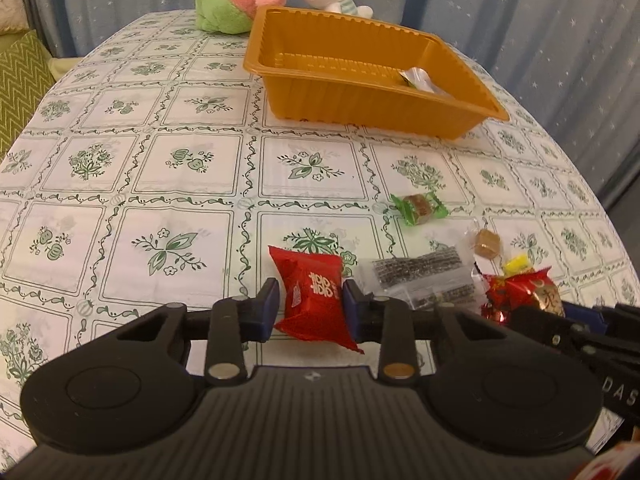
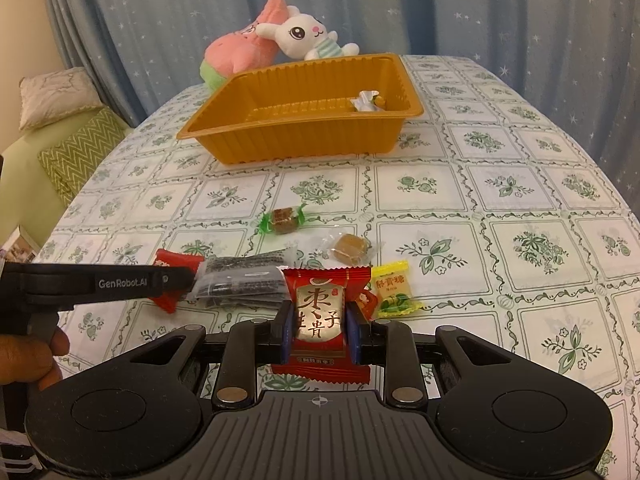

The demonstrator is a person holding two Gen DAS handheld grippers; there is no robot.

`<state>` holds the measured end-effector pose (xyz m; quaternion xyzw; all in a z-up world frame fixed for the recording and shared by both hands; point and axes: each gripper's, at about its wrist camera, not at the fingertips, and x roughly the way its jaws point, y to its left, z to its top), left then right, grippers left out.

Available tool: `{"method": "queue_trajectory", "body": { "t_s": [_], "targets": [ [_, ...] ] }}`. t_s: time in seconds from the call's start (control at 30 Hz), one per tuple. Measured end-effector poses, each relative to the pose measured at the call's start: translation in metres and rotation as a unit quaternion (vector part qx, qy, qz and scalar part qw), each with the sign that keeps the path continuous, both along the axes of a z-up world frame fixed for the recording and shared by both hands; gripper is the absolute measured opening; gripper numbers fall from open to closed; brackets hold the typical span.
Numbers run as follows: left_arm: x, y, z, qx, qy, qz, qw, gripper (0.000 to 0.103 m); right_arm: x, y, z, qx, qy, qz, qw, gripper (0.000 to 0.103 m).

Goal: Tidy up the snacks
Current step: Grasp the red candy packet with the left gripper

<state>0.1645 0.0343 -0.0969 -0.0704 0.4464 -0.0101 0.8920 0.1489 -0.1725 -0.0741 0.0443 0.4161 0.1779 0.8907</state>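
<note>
Gripping one snack each, both grippers sit at the near side of the table, well short of the orange tray, which serves as the landmark here. The left gripper has its blue pads clamped on a plain red packet; the right gripper is clamped on a red-and-gold jujube packet. Both packets look pinched across their middles, so the likely step is carrying them to the tray.

To do that well, lift each packet clear of the neighbours before travelling: a clear pack of dark sesame bars and a yellow candy lie just beside the jujube packet and could be dragged along. Keep the squeeze steady, since the slick wrappers may slip. Cross the tray's near wall high, then release over its bare floor, away from the white-wrapped sweet already in its far right corner.

Between the held packets and the tray lie a green-wrapped sweet and a clear-wrapped brown cube, still waiting on the tablecloth.

Whether either packet is lifted or still touching the cloth is hard to judge. The left gripper's body hides part of the plain red packet in the right view. Two plush toys behind the tray are partly screened by its wall.
</note>
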Motion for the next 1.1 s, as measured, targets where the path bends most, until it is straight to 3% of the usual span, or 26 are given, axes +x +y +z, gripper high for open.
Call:
{"method": "queue_trajectory", "body": {
  "t_s": [0.2,1.1],
  "targets": [
    [-0.009,-0.001,0.007,0.009,0.0,-0.004,1.0,0.025,-0.001,0.0,0.002,0.004,0.0,-0.002,1.0,0.027],
    [-0.032,-0.002,0.016,0.02,0.007,-0.007,0.9997,0.025,-0.014,0.001,0.021,0.013,-0.018,-0.004,1.0,0.027]
  ]
}}
